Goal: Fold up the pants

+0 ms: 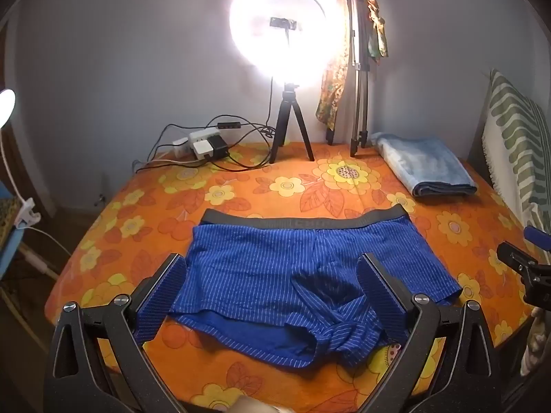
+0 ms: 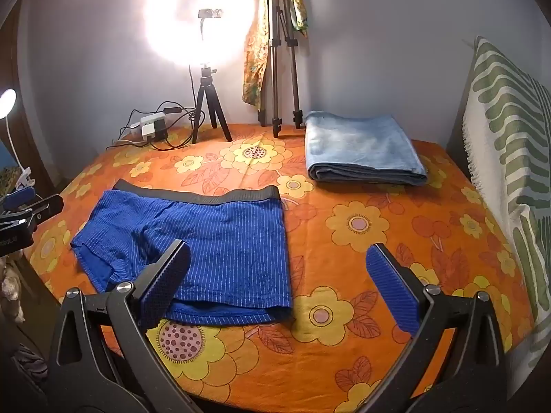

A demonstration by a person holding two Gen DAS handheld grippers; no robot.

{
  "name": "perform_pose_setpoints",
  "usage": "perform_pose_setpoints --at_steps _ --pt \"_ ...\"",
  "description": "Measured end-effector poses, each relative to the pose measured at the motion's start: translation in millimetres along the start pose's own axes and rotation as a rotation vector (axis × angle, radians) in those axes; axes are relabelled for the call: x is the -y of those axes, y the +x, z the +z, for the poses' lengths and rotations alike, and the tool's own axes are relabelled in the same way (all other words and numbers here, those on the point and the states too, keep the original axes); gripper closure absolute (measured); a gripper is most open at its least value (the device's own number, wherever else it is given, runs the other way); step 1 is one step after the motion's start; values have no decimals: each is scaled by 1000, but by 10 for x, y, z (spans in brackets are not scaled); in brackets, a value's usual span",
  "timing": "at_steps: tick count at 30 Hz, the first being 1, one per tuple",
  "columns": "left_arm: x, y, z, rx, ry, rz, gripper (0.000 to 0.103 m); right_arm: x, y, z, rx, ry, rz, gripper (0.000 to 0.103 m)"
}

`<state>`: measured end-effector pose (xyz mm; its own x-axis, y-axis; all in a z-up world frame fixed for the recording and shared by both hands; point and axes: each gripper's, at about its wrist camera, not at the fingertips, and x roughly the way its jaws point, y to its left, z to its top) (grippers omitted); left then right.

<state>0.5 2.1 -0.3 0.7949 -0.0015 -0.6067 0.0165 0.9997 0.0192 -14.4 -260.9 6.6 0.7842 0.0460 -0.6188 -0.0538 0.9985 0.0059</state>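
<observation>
pants [image 2: 193, 241], blue pinstriped, lie flat on the floral bench [image 2: 378, 275]. beyond the pants: folded towel [image 2: 361, 148], ring light [image 2: 193, 17], tripod [image 2: 279, 51], power strip [image 2: 151, 125]. left hand-held gripper [image 1: 275, 292] and right hand-held gripper [image 2: 279, 282] hover above the pants, both released.

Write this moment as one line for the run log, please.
task: fold pants | blue striped shorts: flat on floral cloth, unfolded | left gripper: open, above shorts | right gripper: open, holding nothing | folded light-blue towel: behind
</observation>
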Motion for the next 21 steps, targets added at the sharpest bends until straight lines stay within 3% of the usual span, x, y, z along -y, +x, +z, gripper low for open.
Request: perform_pose_setpoints --at_steps 21 --pt "1 -2 -17 10 -11 -6 4 -77 34 -41 -10 -21 8 0"
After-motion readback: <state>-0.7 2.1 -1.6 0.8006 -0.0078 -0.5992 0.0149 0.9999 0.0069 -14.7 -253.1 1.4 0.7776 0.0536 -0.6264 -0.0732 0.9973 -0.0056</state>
